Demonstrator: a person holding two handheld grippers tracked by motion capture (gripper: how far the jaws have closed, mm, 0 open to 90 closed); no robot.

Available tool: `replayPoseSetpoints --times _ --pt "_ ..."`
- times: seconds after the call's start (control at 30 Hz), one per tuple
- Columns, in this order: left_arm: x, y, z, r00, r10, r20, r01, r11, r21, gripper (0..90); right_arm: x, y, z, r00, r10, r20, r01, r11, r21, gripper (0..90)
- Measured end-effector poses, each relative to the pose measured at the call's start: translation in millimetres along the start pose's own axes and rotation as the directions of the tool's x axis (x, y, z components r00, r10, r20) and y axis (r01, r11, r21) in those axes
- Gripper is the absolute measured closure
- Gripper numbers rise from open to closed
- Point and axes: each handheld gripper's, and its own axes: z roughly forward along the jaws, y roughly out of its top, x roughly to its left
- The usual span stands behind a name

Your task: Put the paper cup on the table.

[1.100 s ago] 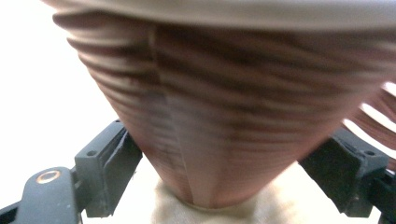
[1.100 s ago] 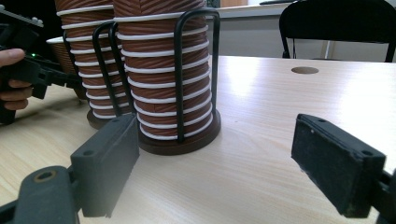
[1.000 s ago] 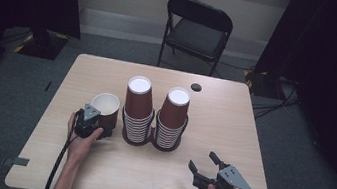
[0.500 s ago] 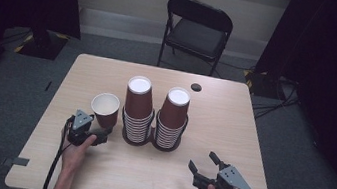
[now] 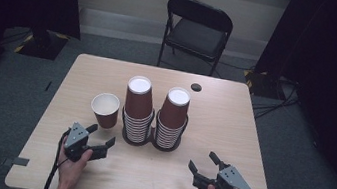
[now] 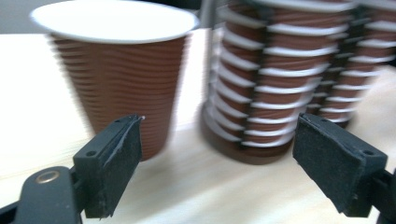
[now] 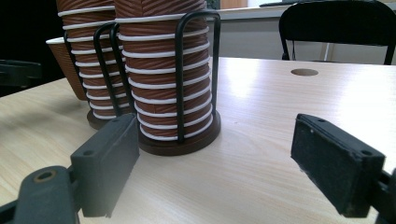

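My left gripper [image 5: 100,141] rests low over the near left part of the counter [image 5: 94,174], its jaws spread wide and holding nothing. Just beyond them stands a single brown paper cup [image 5: 105,109], upright, mouth up, white inside; in the left gripper view that cup [image 6: 119,70] rises past my left jaw, apart from it, with bare wood between us. To the cup's right is the left stack of cups [image 5: 137,112], upside down in a black wire holder, and touching beside it the right stack of cups [image 5: 172,120] in its own holder. The single cup stands just beside the left stack; I cannot tell whether they touch.

My right gripper [image 5: 205,167] sits near the counter's front right, jaws also wide apart and empty. In the right gripper view the right stack [image 7: 166,79] stands ahead between my jaws and a little to the left, its wire loops [image 7: 198,70] running up the sides and its round base flat on the wood. The left stack [image 7: 91,65] is behind it.

Open wood lies between my two grippers along the front edge, and more to the right of the stacks toward the right edge. Far back there is a round hole [image 5: 196,87] in the counter. A black folding chair [image 5: 196,28] stands on the floor beyond the far edge.
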Motion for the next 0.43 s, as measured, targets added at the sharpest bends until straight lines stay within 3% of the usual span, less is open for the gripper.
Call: replayPoseSetpoints --times 0.13,0.43 --pt "-17.0 -5.7 -5.1 0.9997 0.021 0.015 -0.021 0.9996 -0.02 15.4 0.2 0.2 0.4 1.0 -0.002 0.001 0.002 1.0 0.006 14.3" --pt "-31.3 -19.0 3.4 0.9955 0.079 -0.051 -0.08 0.9968 -0.001 15.6 1.0 0.6 1.7 0.9999 -0.007 0.009 0.006 1.0 0.018 14.7"
